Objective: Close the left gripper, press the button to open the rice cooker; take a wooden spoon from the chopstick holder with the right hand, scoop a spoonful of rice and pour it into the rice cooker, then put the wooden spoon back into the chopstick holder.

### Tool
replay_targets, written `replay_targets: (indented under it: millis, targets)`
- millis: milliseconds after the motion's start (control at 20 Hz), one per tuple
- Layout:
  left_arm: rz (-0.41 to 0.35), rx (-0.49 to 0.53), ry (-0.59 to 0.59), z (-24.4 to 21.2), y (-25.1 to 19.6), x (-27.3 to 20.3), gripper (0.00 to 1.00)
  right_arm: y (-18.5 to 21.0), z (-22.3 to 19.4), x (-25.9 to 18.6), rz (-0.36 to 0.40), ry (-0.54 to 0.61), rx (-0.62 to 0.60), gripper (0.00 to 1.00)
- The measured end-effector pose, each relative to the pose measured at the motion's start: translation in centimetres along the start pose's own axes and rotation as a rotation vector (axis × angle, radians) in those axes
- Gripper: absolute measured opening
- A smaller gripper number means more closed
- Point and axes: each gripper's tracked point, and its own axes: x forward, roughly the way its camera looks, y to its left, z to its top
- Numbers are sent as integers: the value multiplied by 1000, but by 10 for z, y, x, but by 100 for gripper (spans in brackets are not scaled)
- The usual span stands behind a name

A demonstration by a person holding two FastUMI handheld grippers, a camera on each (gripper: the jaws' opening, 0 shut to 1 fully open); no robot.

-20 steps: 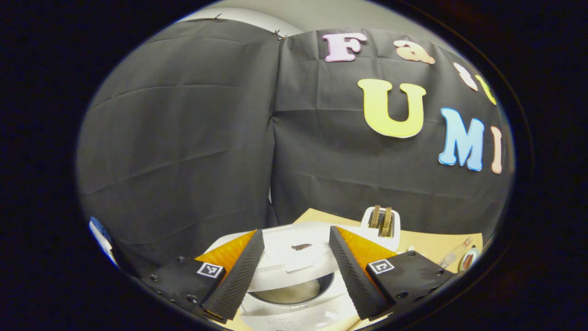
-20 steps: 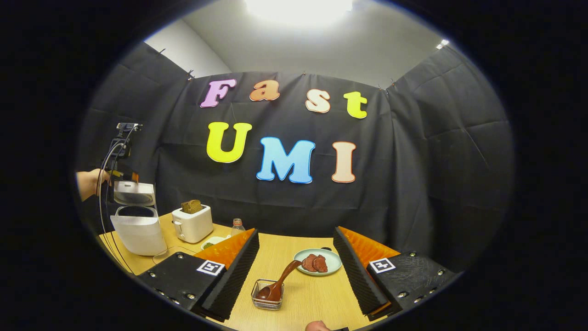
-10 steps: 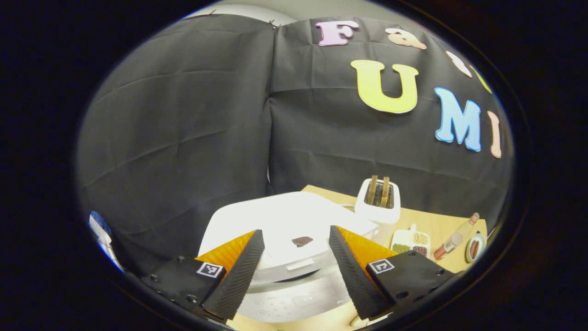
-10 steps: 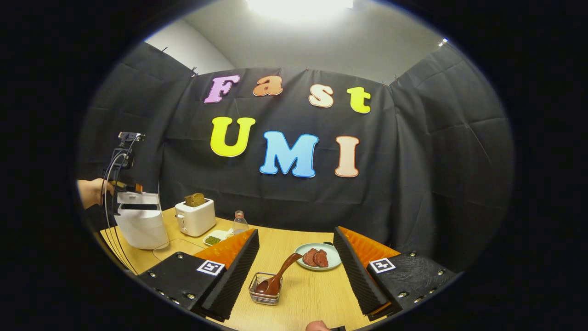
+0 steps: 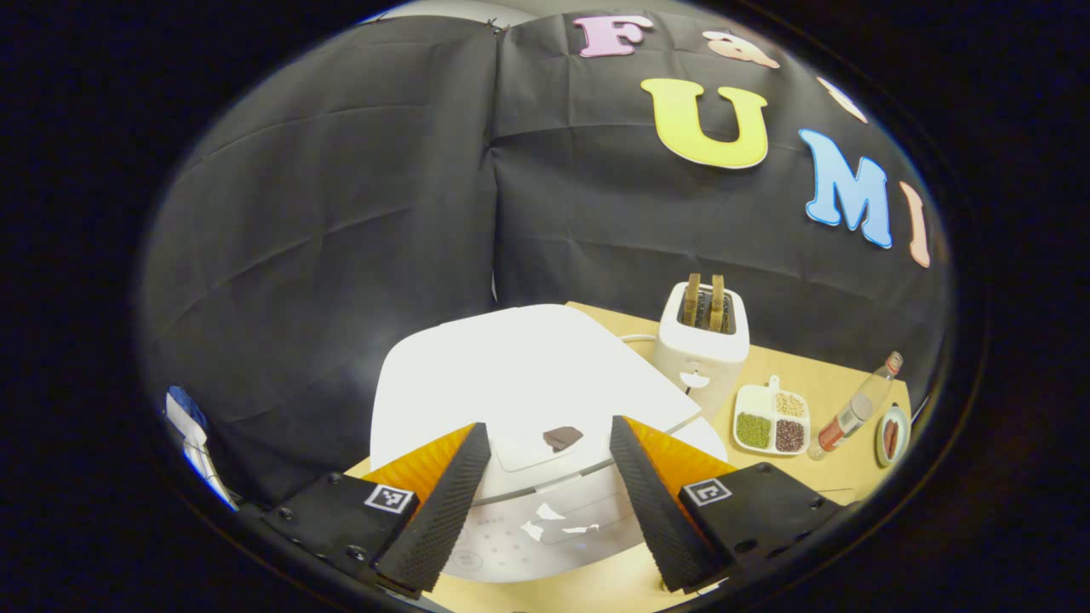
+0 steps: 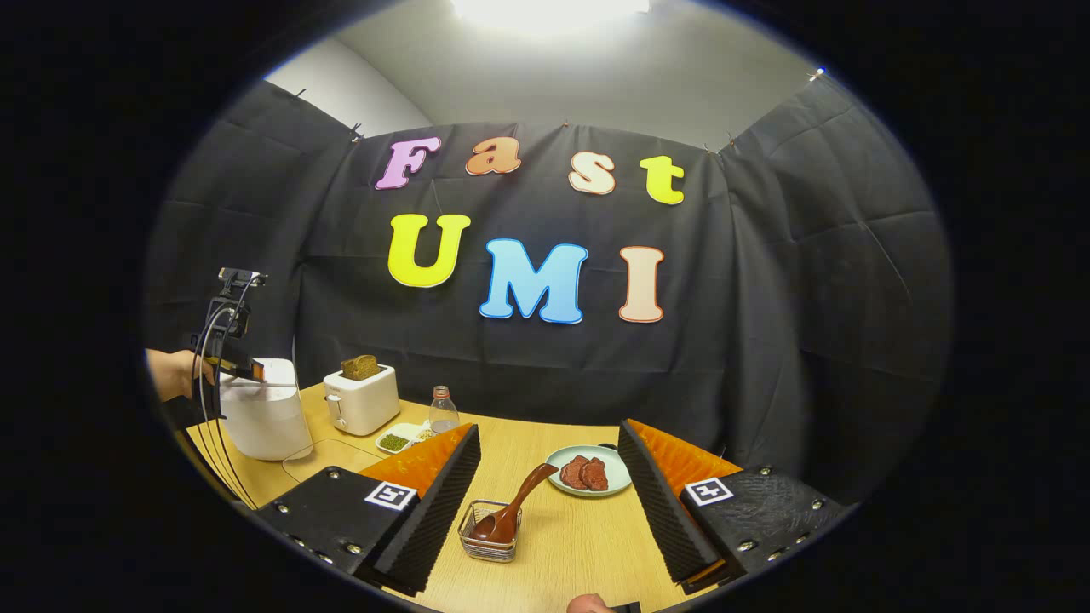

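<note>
**Left gripper view: lid down on the cooker, both hand-held grippers wide**

Left gripper view has us looking down along the left hand-held gripper, whose two black ribbed fingers with orange backs stand wide apart and grip nothing. Between and beyond them we see the white square rice cooker with its lid lying flat and closed, a small dark mark sitting near the lid's front edge. The cooker stands on the pale wooden worktop. Just beside it, farther back, is a white two-slot toaster with two brown slices of bread standing up in its slots. Near the toaster lie a white divided dish of green, tan and dark beans and a clear bottle with a red cap on its side.

From the right gripper view we see the right hand-held gripper held above the worktop, its fingers also spread wide and empty. Between them, lower down, a small square wire-mesh chopstick holder stands on the worktop with the dark brown wooden spoon in it, bowl down and handle leaning up to the right. Behind it sits a pale green round plate of reddish meat slices. Far off to the left, a person's hand holds the other gripper at the top of the rice cooker; we cannot tell whether it touches the lid.
</note>
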Motion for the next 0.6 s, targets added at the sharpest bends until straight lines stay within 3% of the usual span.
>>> replay_targets:
  millis: [200, 300, 600]
  targets:
    - [0, -8, 14, -3, -1, 0, 100, 0, 1, 2, -8, -4, -3, 99]
    - [-13, -61, 11, 0, -5, 1, 100, 4, -2, 4, -8, 0, 8, 99]
    - [-47, 59, -115, 14, -4, -8, 99, 19, 18, 10, 13, -37, 28, 98]
